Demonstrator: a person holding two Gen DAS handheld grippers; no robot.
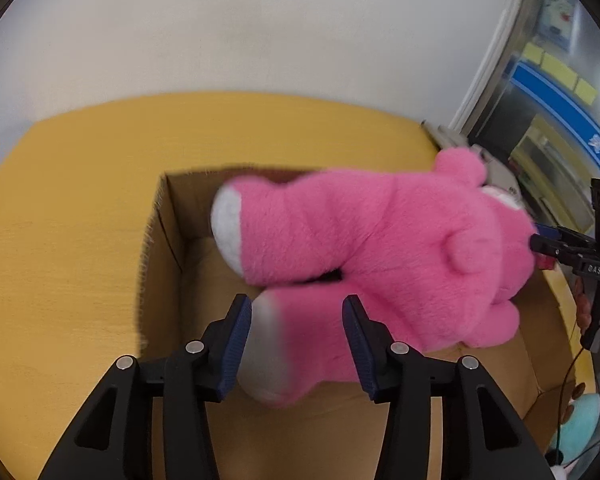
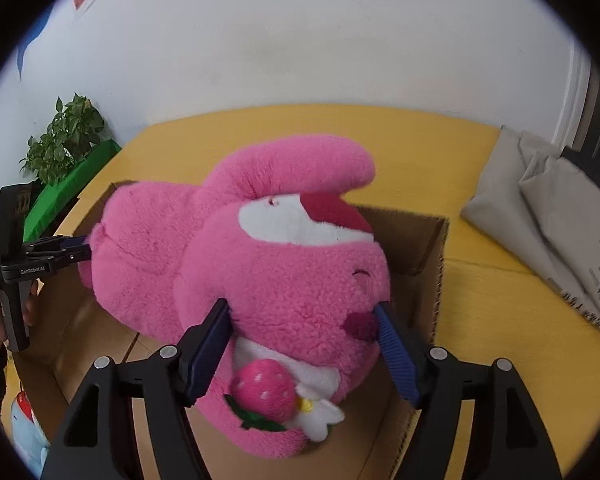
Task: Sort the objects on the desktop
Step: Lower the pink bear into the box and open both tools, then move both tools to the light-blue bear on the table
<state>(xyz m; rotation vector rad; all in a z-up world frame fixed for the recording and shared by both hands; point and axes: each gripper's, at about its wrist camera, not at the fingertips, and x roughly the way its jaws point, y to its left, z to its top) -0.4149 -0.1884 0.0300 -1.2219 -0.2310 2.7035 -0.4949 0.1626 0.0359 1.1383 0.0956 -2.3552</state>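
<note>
A big pink plush bear [image 1: 380,240] hangs over an open cardboard box [image 1: 168,208]. My left gripper [image 1: 296,312] has its blue pads on either side of one white-soled foot of the bear. My right gripper [image 2: 304,316] is shut on the bear's head [image 2: 300,272], pads pressed into the plush by the nose. The bear's strawberry and flower [image 2: 268,392] show below the chin. Each gripper appears in the other's view, the right one [image 1: 540,244] at the head end and the left one [image 2: 80,252] at the foot end.
The box [image 2: 424,240] stands on a yellow table [image 1: 80,200]. Grey mailer bags [image 2: 548,216] lie at the right of the table. A green plant [image 2: 64,136] stands at the far left. A light blue plush [image 2: 28,432] lies beside the box.
</note>
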